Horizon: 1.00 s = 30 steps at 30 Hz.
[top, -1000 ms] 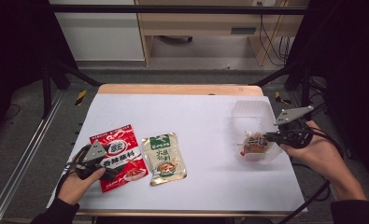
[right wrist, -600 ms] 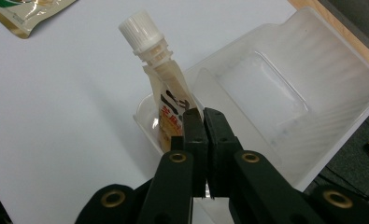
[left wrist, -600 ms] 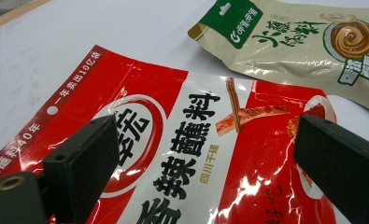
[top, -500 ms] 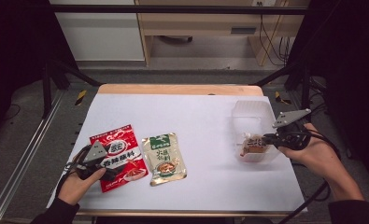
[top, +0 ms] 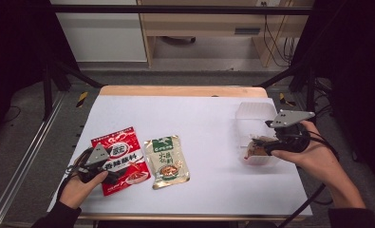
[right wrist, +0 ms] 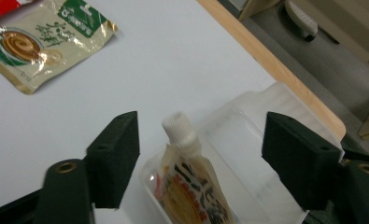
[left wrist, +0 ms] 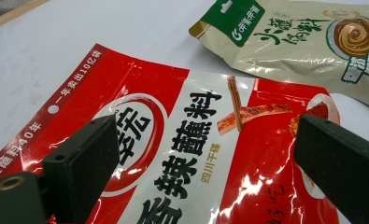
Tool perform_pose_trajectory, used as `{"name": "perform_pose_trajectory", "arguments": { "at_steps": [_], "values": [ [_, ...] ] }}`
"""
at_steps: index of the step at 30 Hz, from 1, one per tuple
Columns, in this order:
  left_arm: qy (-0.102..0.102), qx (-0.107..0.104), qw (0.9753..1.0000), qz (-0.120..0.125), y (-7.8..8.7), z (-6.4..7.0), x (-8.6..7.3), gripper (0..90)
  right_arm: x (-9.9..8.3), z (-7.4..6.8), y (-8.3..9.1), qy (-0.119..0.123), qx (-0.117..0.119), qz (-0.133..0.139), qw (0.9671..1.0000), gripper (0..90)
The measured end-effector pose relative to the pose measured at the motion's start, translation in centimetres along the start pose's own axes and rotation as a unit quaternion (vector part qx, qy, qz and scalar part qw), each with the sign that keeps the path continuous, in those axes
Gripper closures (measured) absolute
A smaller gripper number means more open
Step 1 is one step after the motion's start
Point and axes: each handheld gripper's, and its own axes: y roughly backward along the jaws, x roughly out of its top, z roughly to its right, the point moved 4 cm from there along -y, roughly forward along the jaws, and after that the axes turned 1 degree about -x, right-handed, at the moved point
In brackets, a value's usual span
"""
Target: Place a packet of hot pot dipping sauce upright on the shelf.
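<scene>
The left gripper rests low over the red sachet at the table's near left, its jaws wide apart; beside it lies the beige sachet; at the right, the right gripper, jaws apart, hovers over the spouted pouch inside the clear container.

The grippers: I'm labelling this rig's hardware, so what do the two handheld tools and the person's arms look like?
Both are black. The left gripper and right gripper each carry a grey three-cornered plate on top and trail black cables. Their fingers are blocky, matte black, with a brass-ringed hole near the base. Dark sleeves cover the forearms at the bottom of the high view.
</scene>
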Motion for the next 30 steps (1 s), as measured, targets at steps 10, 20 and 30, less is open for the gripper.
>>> {"name": "perform_pose_trajectory", "arguments": {
  "at_steps": [10, 20, 30],
  "values": [
    [0.003, -0.001, 1.0, -0.001, 0.0, 0.0, -0.1, 6.0, 3.2, -3.7, -0.4, 0.007, 0.011, 0.041, 0.9991, 13.7],
    [-0.002, -0.005, 1.0, -0.007, -0.3, 0.4, -0.1, 5.8, 5.8, -9.4, -3.3, 0.014, 0.03, 0.082, 0.996, 12.4],
    [-0.004, -0.01, 0.9999, -0.006, -0.5, 0.6, 0.1, 4.9, 5.5, -12.2, -7.6, -0.031, 0.01, 0.086, 0.9958, 14.5]
  ]
}}
